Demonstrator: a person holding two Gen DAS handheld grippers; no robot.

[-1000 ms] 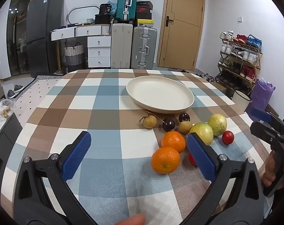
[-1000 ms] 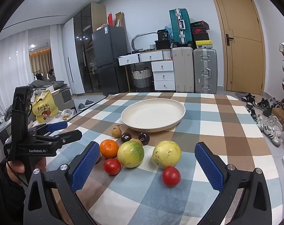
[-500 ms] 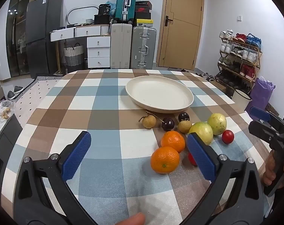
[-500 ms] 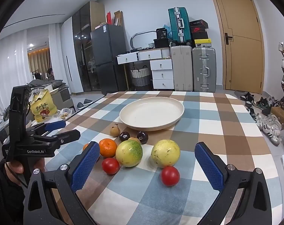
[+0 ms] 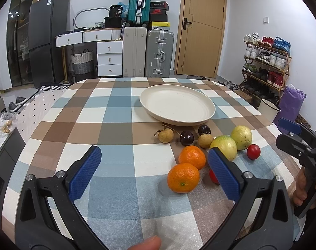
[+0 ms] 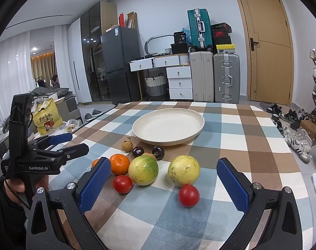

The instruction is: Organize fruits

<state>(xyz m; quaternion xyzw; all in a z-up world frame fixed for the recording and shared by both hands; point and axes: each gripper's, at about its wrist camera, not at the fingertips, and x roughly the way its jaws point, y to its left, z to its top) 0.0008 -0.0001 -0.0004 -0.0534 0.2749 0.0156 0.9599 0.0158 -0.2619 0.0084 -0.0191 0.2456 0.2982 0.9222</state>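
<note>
An empty cream plate [image 5: 176,106] [image 6: 168,125] sits mid-table. In front of it lie fruits: two oranges [image 5: 183,177] [image 5: 192,157], two yellow-green fruits [image 6: 143,170] [image 6: 184,170], two red tomatoes [image 6: 122,184] [image 6: 189,195], two dark plums [image 5: 186,138] [image 5: 204,129] and two small brown fruits [image 5: 165,135] [image 5: 205,141]. My left gripper [image 5: 153,173] is open and empty, above the table just before the near orange. My right gripper [image 6: 162,184] is open and empty, with the tomatoes and yellow-green fruits ahead between its fingers.
The table wears a checked cloth [image 5: 116,112]. Each gripper shows in the other's view: the right one [image 5: 299,143] at the table's right edge, the left one [image 6: 43,156] at the left. Suitcases, drawers, a fridge and a shoe rack [image 5: 266,62] stand beyond.
Both grippers have drifted very slightly toward the fruits; the jaws stay open. No fruit has moved.
</note>
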